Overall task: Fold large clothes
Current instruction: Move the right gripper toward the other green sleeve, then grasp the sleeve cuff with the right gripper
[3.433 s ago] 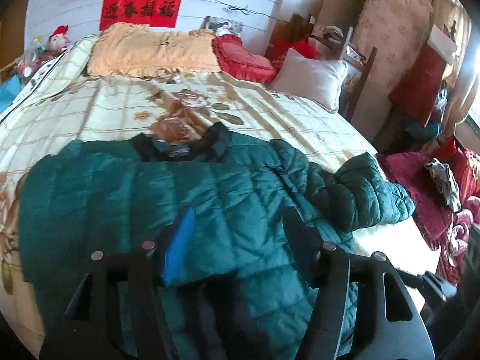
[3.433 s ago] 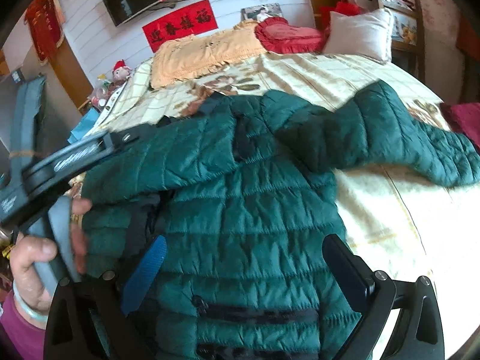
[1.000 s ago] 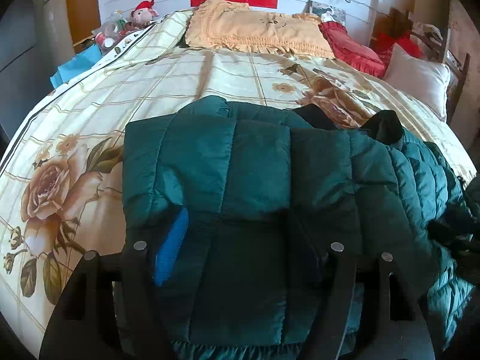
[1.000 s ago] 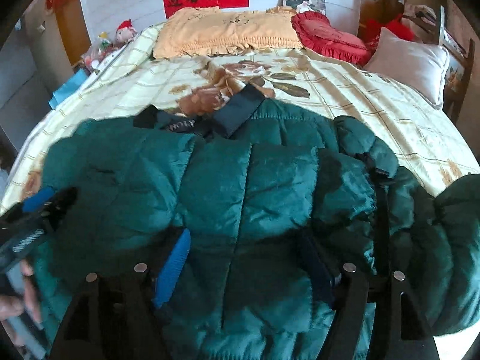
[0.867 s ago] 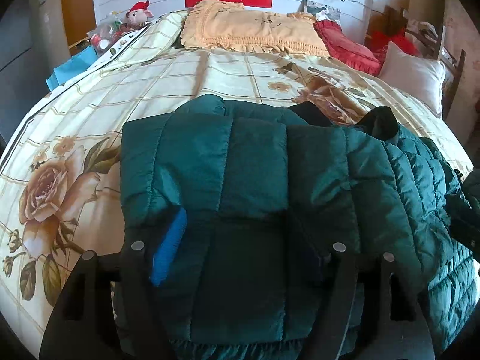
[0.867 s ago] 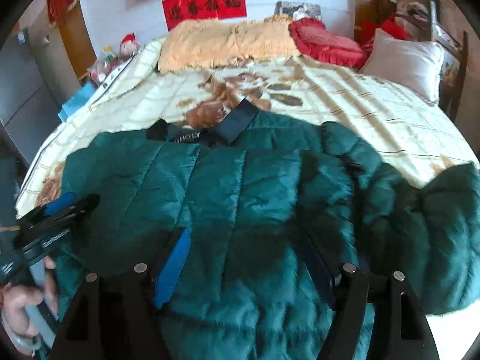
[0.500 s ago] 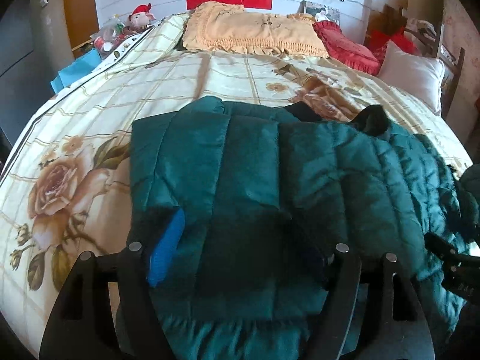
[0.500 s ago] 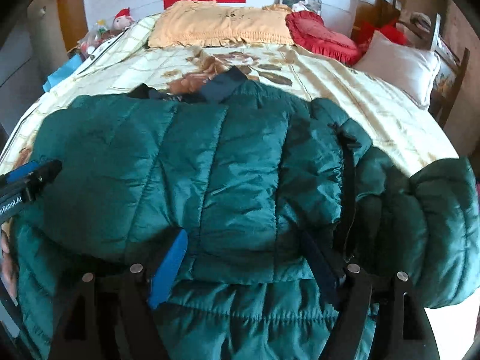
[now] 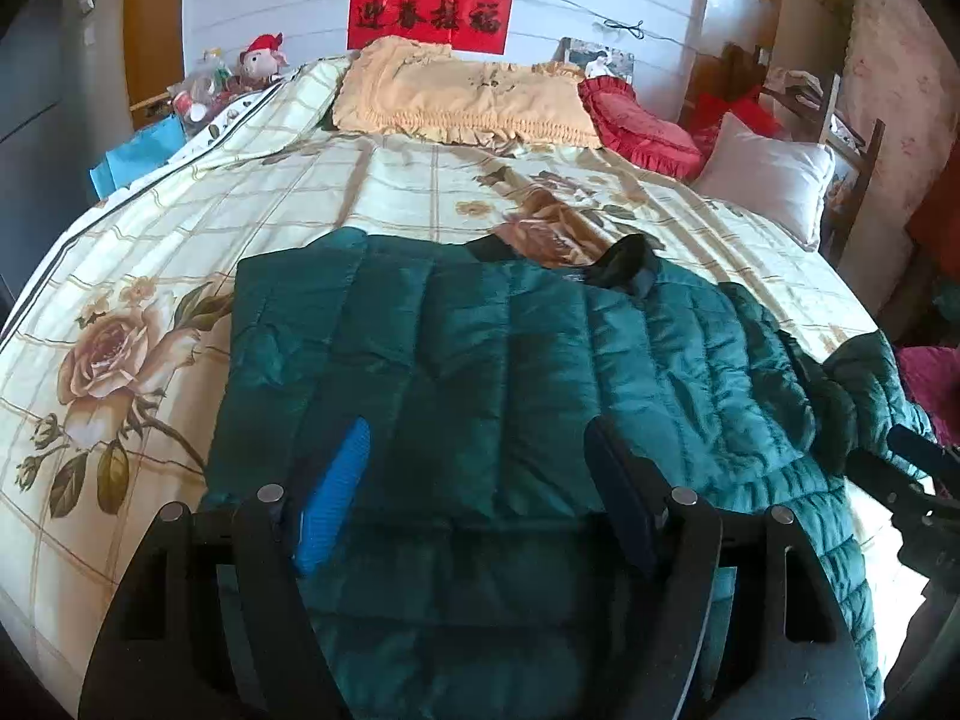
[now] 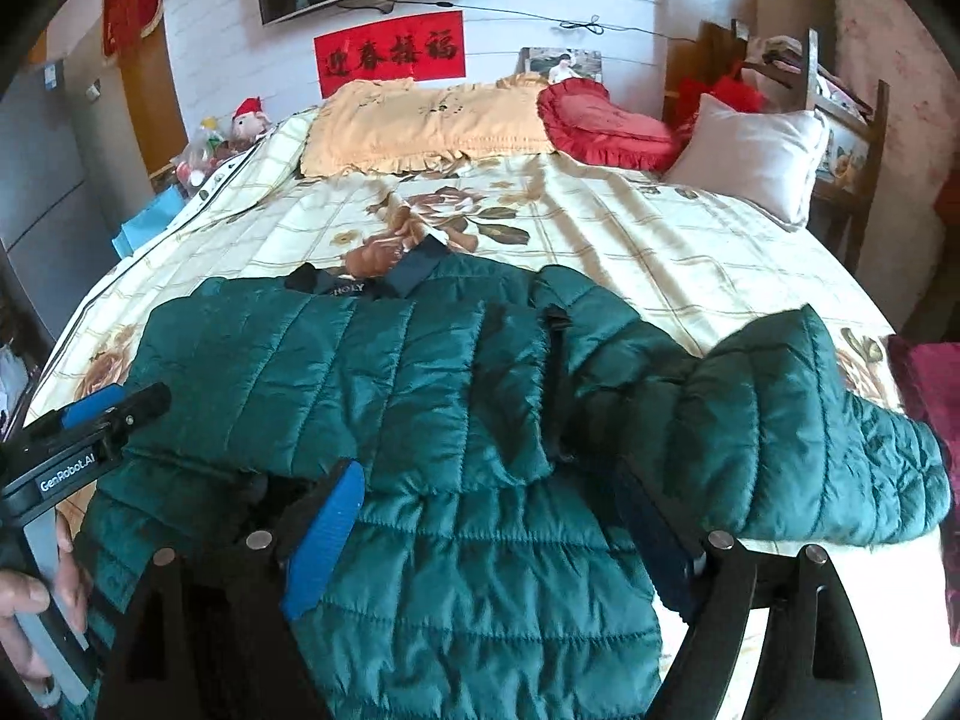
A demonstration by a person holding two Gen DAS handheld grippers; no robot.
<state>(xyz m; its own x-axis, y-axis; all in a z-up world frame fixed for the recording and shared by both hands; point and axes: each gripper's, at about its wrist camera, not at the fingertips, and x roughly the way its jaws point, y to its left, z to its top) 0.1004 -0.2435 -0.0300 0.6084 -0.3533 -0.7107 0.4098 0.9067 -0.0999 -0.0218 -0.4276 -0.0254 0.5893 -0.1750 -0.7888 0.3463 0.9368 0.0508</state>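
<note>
Jacket (image 10: 420,420) lies on the bed (image 10: 690,252), collar toward the pillows, its left side folded over its body; the right sleeve (image 10: 780,420) remains spread. Both grippers, left (image 9: 480,492) and right (image 10: 498,534), hover above the jacket, jaws apart, empty.

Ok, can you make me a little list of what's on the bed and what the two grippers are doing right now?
surface: bed with a cream flowered cover
garment: green puffer jacket lying flat, collar toward the pillows
folded part: one sleeve laid across the jacket's chest
unfolded part: right sleeve sticking out toward the bed edge
left gripper: open, above the jacket, holding nothing
right gripper: open, above the jacket, holding nothing
at the headboard: yellow pillow, red cushion, white pillow
</note>
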